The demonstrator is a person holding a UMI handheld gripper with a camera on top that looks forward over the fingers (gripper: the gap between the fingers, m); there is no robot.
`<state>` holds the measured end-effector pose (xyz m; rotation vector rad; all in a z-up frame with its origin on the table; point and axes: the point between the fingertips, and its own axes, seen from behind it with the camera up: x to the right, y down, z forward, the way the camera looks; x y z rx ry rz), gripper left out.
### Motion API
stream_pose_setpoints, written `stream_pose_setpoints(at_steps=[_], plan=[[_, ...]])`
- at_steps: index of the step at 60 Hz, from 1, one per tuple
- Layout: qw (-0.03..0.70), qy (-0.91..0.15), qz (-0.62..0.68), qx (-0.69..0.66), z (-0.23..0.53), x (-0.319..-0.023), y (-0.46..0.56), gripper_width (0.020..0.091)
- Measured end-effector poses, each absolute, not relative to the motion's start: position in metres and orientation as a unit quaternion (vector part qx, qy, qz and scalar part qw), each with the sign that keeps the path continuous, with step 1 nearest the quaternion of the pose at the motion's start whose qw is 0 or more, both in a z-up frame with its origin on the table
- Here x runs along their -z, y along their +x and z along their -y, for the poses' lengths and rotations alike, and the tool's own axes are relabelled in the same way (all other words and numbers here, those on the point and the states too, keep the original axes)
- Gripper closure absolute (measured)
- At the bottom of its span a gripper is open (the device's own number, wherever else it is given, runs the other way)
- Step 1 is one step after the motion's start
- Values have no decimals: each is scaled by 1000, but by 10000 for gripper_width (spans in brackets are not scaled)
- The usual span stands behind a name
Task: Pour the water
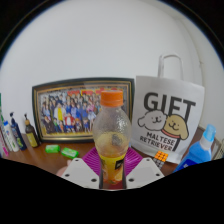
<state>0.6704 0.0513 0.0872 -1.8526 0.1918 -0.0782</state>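
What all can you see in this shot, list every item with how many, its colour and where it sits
clear plastic bottle with orange cap: one, orange liquid low inside, standing between the claw fingers.
framed group photo: one, dark wooden frame, behind and beside the bottle.
white paper gift bag printed GIFT: one, white with dog drawings, on the bottle's other side.
small bottles: several, mixed colours, beside the photo frame.
green blocks: two, on the wooden table.
blue-capped container: one, beside the bag.
claw: one, white fingers, open around the bottle.

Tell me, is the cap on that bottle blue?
No, the bottle standing between the gripper fingers has an orange cap.
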Motion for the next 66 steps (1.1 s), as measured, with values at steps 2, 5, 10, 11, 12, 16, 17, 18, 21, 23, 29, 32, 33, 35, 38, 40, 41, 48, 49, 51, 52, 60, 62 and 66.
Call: stream_pose_setpoints(at_steps=[2, 5, 10, 11, 12, 16, 17, 18, 21, 23, 29, 32, 33, 35, 38, 40, 41, 48, 49, 51, 52, 60, 62, 66], plan=[[588, -804, -81, 39, -51, -71, 676, 851], [576, -812, -81, 41, -50, -49, 681, 852], [562, -821, -86, 43, -48, -17, 689, 852], [559, -823, -88, 45, -47, -11, 690, 852], [556, -825, -89, 47, -46, -6, 692, 850], [564, -819, -89, 56, -43, 5, 696, 846], [565, -818, -88, 57, -42, 7, 696, 845], [565, -818, -90, 59, -41, 8, 697, 846], [571, -813, -99, 57, -40, 7, 698, 847], [572, -812, -104, 55, -39, 7, 698, 828], [569, -813, -107, 56, -39, 6, 698, 638], [555, -822, -109, 60, -35, 10, 699, 517], [549, -826, -110, 60, -33, 12, 699, 467], [539, -832, -113, 58, -29, 13, 697, 367], [530, -837, -125, 54, -22, 12, 695, 230], [526, -839, -130, 54, -16, 7, 692, 244], [525, -839, -130, 55, -13, 4, 691, 254], [518, -843, -122, 79, 20, -26, 679, 252], [515, -844, -122, 82, 25, -30, 675, 253], [510, -847, -120, 82, 38, -39, 668, 254], [509, -849, -120, 82, 44, -44, 663, 252], [500, -855, -122, 71, 96, -81, 619, 250], [497, -856, -124, 71, 111, -90, 609, 251], [492, -859, -124, 73, 138, -104, 589, 252]])
